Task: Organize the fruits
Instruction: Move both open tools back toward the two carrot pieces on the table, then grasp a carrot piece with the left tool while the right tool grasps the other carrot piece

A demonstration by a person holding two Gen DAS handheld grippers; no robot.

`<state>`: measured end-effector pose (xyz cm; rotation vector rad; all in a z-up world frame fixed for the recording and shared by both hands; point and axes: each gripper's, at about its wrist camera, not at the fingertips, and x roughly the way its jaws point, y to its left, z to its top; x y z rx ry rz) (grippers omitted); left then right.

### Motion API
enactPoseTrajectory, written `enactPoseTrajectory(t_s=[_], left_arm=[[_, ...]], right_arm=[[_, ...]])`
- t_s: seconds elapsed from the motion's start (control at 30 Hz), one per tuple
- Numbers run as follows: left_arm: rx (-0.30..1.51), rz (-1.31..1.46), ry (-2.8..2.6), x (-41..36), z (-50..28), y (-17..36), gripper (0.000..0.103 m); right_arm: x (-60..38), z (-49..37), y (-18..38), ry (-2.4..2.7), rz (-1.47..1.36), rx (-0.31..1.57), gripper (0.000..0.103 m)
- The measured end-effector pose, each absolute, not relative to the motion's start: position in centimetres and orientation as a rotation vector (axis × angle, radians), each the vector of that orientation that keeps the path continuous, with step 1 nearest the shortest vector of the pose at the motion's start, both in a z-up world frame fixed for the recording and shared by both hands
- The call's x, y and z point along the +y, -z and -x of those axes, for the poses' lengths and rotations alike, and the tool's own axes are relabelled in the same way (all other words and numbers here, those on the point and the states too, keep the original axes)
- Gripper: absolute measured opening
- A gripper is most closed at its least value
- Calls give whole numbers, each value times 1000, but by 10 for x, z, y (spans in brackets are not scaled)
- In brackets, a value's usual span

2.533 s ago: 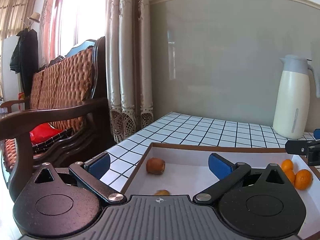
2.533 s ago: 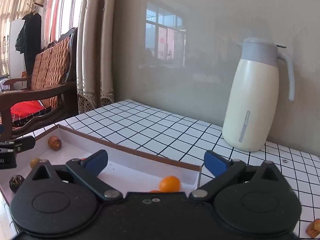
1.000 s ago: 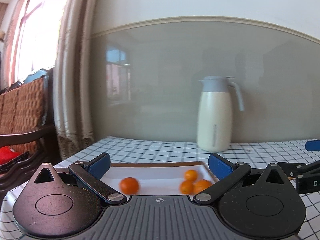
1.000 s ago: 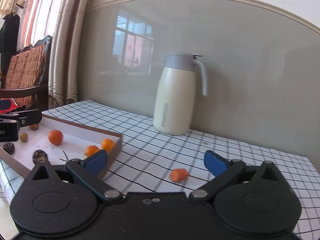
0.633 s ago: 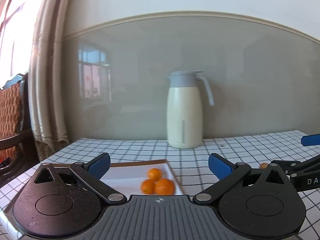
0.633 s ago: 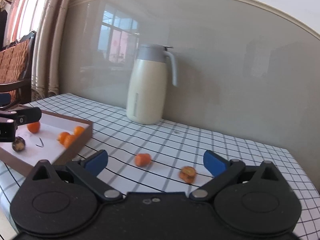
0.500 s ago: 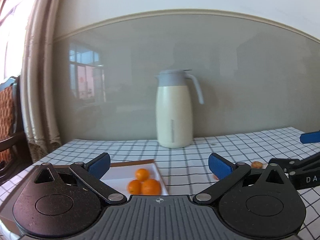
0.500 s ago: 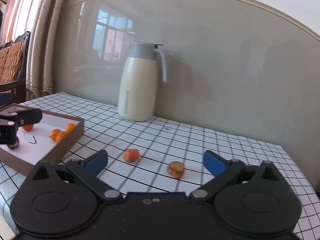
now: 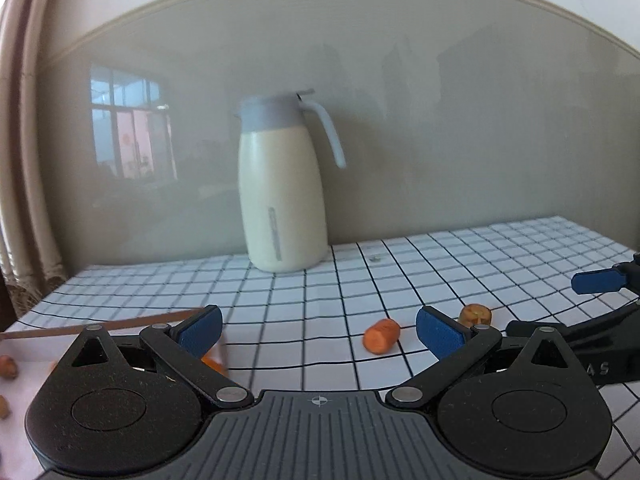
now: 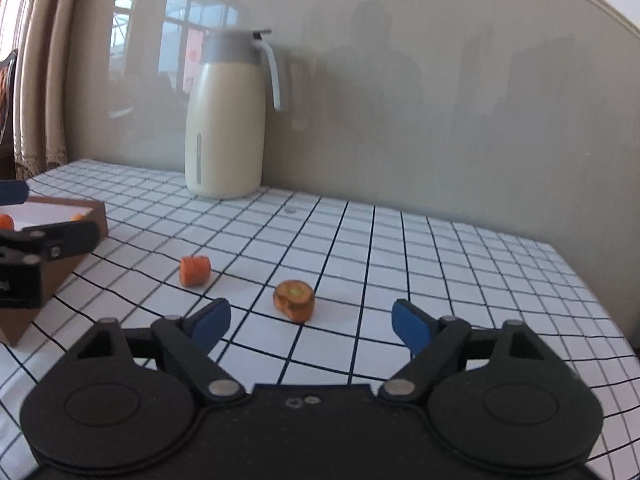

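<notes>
Jaws of both grippers stand apart and hold nothing: right gripper [image 10: 311, 322], left gripper [image 9: 318, 332]. Two loose fruit pieces lie on the checked worktop [image 10: 440, 264], well apart from the tray [image 10: 60, 208]: a cut slice [image 10: 294, 295] just ahead of the right gripper, and an orange chunk [image 10: 195, 270] nearer the tray. Both pieces look light, soft and easily bruised. Grip the slice across its rind sides with low force; the cut face is probably slippery.
</notes>
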<state>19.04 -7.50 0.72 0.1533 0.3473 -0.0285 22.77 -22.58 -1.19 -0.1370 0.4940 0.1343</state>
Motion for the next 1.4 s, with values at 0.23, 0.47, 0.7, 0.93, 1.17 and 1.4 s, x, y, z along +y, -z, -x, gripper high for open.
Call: enactPoseTrajectory(t_s=[0.23, 0.47, 0.7, 0.93, 1.17, 1.4], left_arm=[[417, -170, 29, -93, -223, 9, 93], [505, -151, 44, -97, -249, 25, 87], [552, -132, 51, -106, -267, 37, 78], [577, -100, 76, -112, -283, 43, 71], [629, -104, 109, -117, -297, 47, 46], [630, -126, 143, -129, -292, 46, 36]], right_arm=[[-220, -255, 22, -150, 124, 522, 69], [-220, -290, 35, -177, 122, 577, 54], [-219, -307, 44, -201, 114, 636, 32], [-225, -313, 45, -220, 95, 654, 29], [-225, -313, 44, -226, 99, 658, 26], [-224, -311, 41, -203, 103, 664, 24]])
